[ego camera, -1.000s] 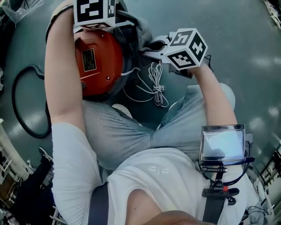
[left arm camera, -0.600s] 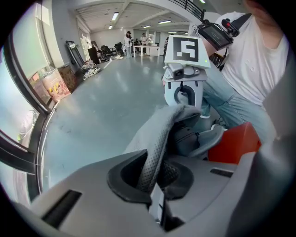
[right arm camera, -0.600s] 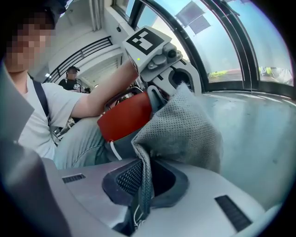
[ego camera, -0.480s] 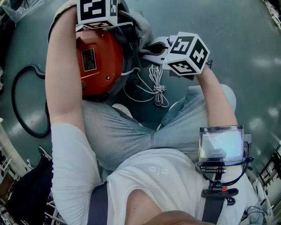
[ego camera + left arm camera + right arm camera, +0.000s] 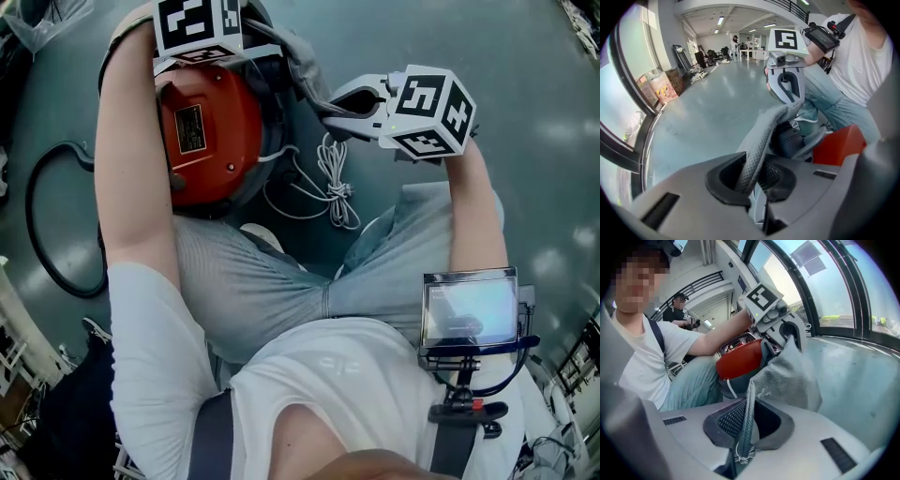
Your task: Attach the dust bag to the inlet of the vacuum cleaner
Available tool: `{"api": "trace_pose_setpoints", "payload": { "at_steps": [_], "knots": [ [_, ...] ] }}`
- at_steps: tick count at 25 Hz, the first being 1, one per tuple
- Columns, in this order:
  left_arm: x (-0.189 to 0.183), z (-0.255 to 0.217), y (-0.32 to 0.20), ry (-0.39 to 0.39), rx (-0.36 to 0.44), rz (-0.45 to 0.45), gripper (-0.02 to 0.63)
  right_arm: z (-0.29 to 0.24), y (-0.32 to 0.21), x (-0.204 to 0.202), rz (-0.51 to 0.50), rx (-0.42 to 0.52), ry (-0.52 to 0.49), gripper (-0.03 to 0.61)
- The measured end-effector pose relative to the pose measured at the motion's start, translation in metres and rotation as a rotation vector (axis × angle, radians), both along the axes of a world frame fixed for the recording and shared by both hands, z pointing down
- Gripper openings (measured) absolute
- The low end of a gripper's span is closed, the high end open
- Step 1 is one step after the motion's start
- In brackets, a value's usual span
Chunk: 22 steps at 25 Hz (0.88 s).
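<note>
While tongs (image 5: 757, 183) (image 5: 744, 430) pinch dust bag (image 5: 787, 376), vacuum (image 5: 211, 131) beside

Three cams, one spot
Head cam looks steeply down; each gripper cam sits right behind its jaws, facing the other; all share the round red plastic vacuum cleaner (image 5: 220, 141).

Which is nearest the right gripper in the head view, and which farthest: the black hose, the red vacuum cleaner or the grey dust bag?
1. The dust bag, pinched in the jaws of the right gripper, near the top.
2. The vacuum cleaner, just left of the bag.
3. The hose, at the far left.
</note>
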<state>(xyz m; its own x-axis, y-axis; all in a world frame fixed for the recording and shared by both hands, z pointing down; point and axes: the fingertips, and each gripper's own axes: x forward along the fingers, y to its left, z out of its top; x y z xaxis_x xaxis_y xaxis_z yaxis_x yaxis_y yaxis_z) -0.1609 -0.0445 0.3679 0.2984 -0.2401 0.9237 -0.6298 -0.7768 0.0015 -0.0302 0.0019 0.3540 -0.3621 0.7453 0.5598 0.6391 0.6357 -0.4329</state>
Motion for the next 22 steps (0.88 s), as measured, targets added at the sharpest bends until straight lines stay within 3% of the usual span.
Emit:
{"api": "trace_pose_setpoints", "payload": {
  "at_steps": [3,8,10,12,15,19,22],
  "knots": [
    [-0.014,-0.002,0.005,-0.025,0.018,-0.029,0.018,-0.012,-0.02,0.0,0.033,-0.011,-0.037,0.018],
    [-0.024,0.0,0.029,-0.037,-0.039,-0.101,0.018,-0.011,-0.02,0.003,0.019,-0.005,-0.052,0.023],
    [-0.03,0.005,0.036,-0.068,-0.056,-0.129,0.033,-0.013,-0.004,0.01,-0.043,-0.018,-0.058,0.114],
    [-0.049,0.01,0.046,-0.154,-0.08,-0.161,0.05,-0.013,0.015,0.018,-0.113,-0.035,-0.067,0.191],
    [-0.075,0.011,0.056,-0.239,-0.078,-0.213,0.061,-0.019,0.028,0.022,-0.162,-0.067,-0.1,0.204],
    [-0.077,-0.028,0.046,-0.205,0.107,-0.285,0.061,-0.066,0.027,0.009,-0.108,-0.254,-0.233,0.202],
    [-0.065,-0.076,0.026,-0.181,0.34,-0.323,0.061,-0.066,0.011,-0.009,-0.026,-0.271,-0.265,0.202]
  ]
}}
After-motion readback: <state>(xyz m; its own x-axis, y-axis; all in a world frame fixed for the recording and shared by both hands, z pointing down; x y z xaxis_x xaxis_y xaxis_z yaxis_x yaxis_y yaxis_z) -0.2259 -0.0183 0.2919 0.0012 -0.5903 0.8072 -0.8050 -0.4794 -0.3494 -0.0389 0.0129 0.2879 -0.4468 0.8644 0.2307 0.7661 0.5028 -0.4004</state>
